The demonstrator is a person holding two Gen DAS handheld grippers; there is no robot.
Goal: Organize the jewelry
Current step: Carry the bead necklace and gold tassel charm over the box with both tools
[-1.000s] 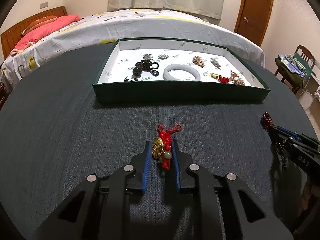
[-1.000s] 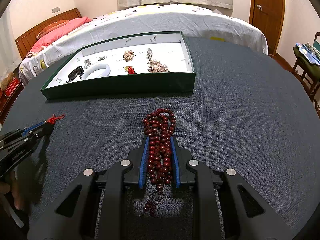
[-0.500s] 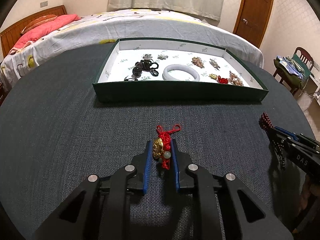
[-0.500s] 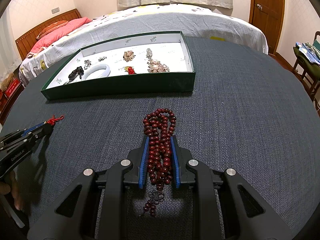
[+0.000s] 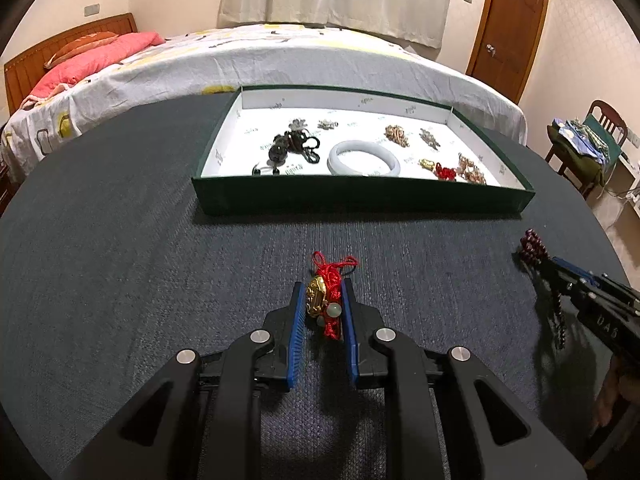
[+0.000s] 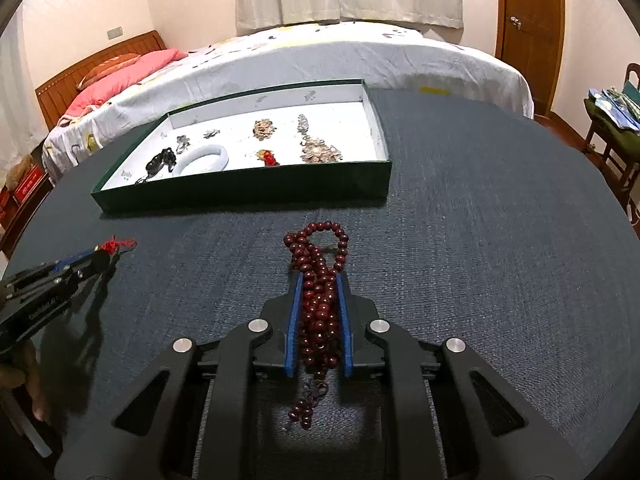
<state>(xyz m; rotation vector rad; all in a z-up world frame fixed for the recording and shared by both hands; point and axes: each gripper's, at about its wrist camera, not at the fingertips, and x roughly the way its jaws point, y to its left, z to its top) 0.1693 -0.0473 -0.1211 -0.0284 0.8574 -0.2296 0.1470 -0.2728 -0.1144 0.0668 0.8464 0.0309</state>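
A gold charm on a knotted red cord (image 5: 318,296) is pinched between the blue pads of my left gripper (image 5: 320,286), which is shut on it just over the dark table cloth. My right gripper (image 6: 318,278) has a bunched string of dark red beads (image 6: 318,312) between its pads. Its jaws are closing and the pads press the bundle from both sides. A loop of beads sticks out in front and a tassel end hangs behind. Each gripper shows at the edge of the other's view: the right gripper (image 5: 538,254), the left gripper (image 6: 108,254).
A shallow green tray (image 5: 360,198) with a white floor stands beyond both grippers, also in the right wrist view as the tray (image 6: 240,196). It holds a pale bangle (image 5: 364,157), a black beaded piece (image 5: 294,146) and several small brooches. A bed lies behind the round table.
The right gripper's pads have drawn closer together on the bead bundle, and the front loop of beads has spread. The left gripper stays shut on the charm, in place.
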